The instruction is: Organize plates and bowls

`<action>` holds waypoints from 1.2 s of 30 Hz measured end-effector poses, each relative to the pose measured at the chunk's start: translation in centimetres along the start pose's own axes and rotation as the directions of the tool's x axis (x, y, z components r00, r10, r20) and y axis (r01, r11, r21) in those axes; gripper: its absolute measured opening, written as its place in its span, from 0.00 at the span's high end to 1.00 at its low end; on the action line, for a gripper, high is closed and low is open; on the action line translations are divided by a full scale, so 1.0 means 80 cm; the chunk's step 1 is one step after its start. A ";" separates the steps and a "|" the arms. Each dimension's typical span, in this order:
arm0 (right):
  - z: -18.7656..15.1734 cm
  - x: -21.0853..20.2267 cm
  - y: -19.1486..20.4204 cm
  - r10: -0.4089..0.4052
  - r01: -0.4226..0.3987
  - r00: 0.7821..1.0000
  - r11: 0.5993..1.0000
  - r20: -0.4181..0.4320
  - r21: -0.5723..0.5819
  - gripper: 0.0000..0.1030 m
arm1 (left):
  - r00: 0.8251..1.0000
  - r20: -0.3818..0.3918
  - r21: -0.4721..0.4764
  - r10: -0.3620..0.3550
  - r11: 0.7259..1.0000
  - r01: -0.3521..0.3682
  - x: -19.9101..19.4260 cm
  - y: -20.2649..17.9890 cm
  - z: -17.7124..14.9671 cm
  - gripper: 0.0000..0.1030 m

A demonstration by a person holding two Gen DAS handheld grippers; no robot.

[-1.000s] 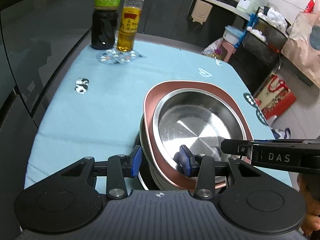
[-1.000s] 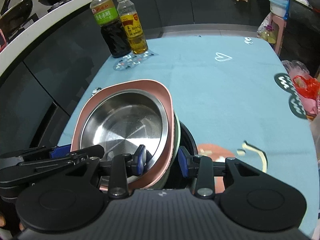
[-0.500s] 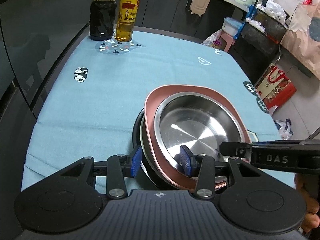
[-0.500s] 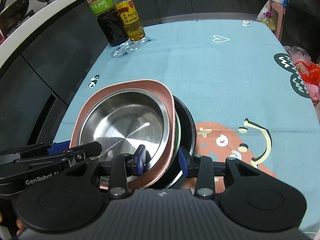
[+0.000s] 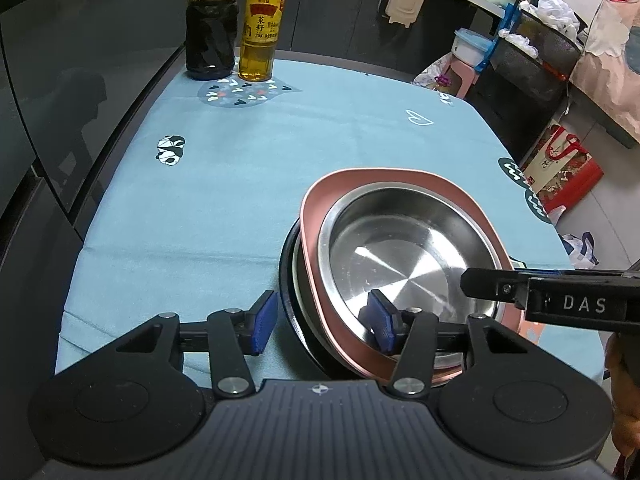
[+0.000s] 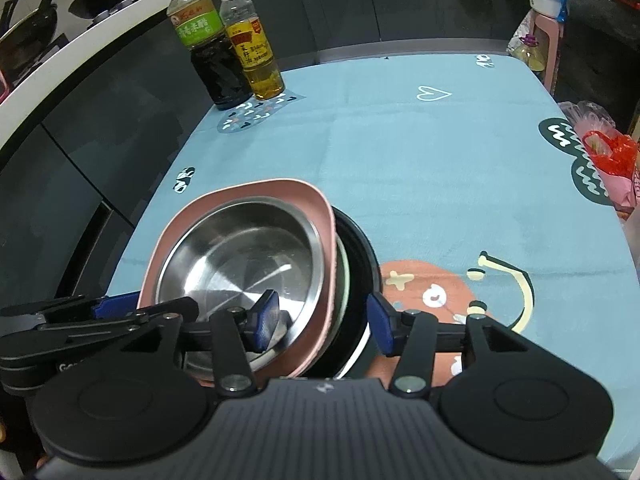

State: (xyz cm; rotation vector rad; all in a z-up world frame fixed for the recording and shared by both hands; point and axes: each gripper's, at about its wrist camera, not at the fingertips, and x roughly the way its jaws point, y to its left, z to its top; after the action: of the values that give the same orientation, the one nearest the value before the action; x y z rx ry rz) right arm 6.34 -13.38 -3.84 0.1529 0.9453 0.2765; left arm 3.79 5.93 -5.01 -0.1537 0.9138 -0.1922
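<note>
Stack: steel bowl [image 5: 408, 256] nested in a pink dish [image 5: 316, 216], that on a pale green plate [image 6: 345, 276], all in a black pan or plate [image 5: 289, 280] at the near edge of the blue tablecloth [image 5: 240, 168].
Left tongs [image 5: 320, 318]: your jaws have just been opening; they now straddle the stack's left rim, outer pad clear of the black edge, inner pad hanging over the bowl's inside. Released, gripping nothing.
Right tongs [image 6: 325, 316]: the same on the opposite rim; jaws have just been opening, one pad inside the bowl, the other out past the black edge, with gaps showing. Released too.
Step in hand: by my reading, you have set the stack down on the cloth and are letting go of it with both hands.
Next move: draw both tongs straight back and up off the rims, so that neither inner pad hooks the bowl or pink dish and drags it.
Watch: the stack sits near the table edge and the pink dish lies off-centre on the layers beneath.
Elsewhere: a vinegar bottle [image 5: 211, 20] and an oil bottle [image 5: 262, 28] stand together at the far corner, well apart from the stack.
</note>
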 end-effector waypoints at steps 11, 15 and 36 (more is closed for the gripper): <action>0.000 0.012 -0.013 0.013 -0.011 0.999 0.998 -0.032 0.062 0.51 | 1.000 -0.015 -0.041 -0.014 0.999 0.013 0.007 0.008 0.000 0.45; 0.001 0.014 -0.016 0.023 -0.020 0.999 0.996 -0.034 0.083 0.49 | 1.000 -0.019 -0.063 -0.024 0.998 0.022 0.009 0.012 0.001 0.43; 0.002 0.014 -0.029 0.113 -0.106 0.993 0.980 -0.034 0.165 0.42 | 0.996 -0.022 -0.150 -0.083 0.986 0.079 0.004 0.029 0.008 0.45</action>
State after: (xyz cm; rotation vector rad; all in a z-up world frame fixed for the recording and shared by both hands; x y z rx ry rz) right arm 7.46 -15.25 -5.20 0.3518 1.0040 0.3050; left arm 4.71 8.11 -5.38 -0.3278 0.9508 -0.2015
